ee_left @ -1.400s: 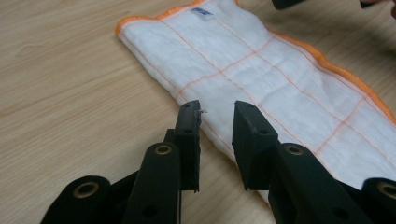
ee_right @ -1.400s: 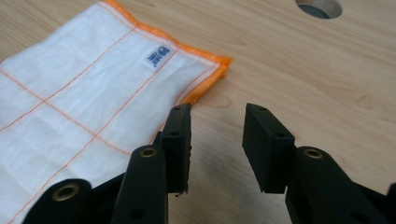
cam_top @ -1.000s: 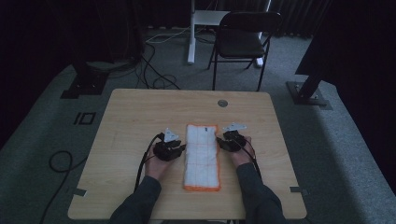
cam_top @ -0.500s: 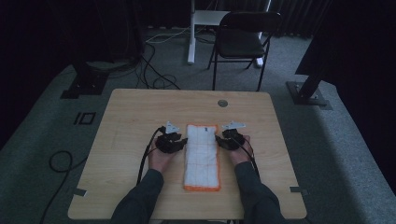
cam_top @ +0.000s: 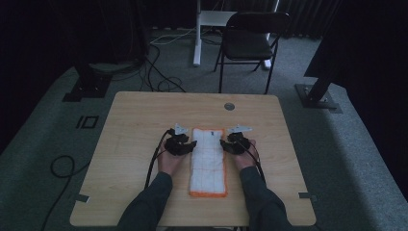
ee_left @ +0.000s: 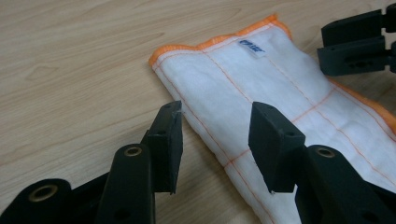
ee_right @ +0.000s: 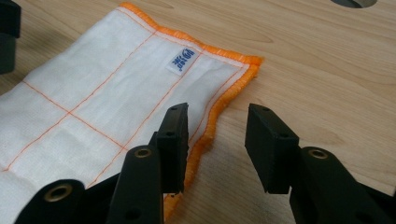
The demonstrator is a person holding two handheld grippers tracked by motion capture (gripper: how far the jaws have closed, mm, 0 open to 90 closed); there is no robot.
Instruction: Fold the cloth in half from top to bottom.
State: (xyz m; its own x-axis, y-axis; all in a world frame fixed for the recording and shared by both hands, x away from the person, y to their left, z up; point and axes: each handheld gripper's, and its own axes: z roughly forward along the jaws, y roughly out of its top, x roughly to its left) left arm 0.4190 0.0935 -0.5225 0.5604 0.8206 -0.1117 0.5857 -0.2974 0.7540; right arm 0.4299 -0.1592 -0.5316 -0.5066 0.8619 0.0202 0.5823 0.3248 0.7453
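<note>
Both tools are sitting low on the table (cam_top: 130,125) now, one on each side of the folded white cloth (cam_top: 208,159), which is lying flat between them with its long side running away from the person. The left tool (ee_left: 215,135) is hovering over the cloth's left long edge, its jaws having just been spreading apart, and they are standing released: the edge of the cloth is passing under the gap, one pad over bare wood and the other over the white fabric, neither one pressing on it. The right tool (ee_right: 217,140) is mirroring that on the opposite side, jaws also standing apart and gripping nothing, with the orange hem (ee_right: 219,105) running beneath the gap and the near pad hanging just over the stitched border. Ahead of the right tool, the cloth's far corner is lying flat, and a small blue-printed label (ee_right: 181,59) is showing just inside the far hem. From the left tool's camera, the right tool is looking in from across the cloth at the upper right. Well beyond both tools, a round grommet (cam_top: 229,106) is sitting in the table near its far edge.
</note>
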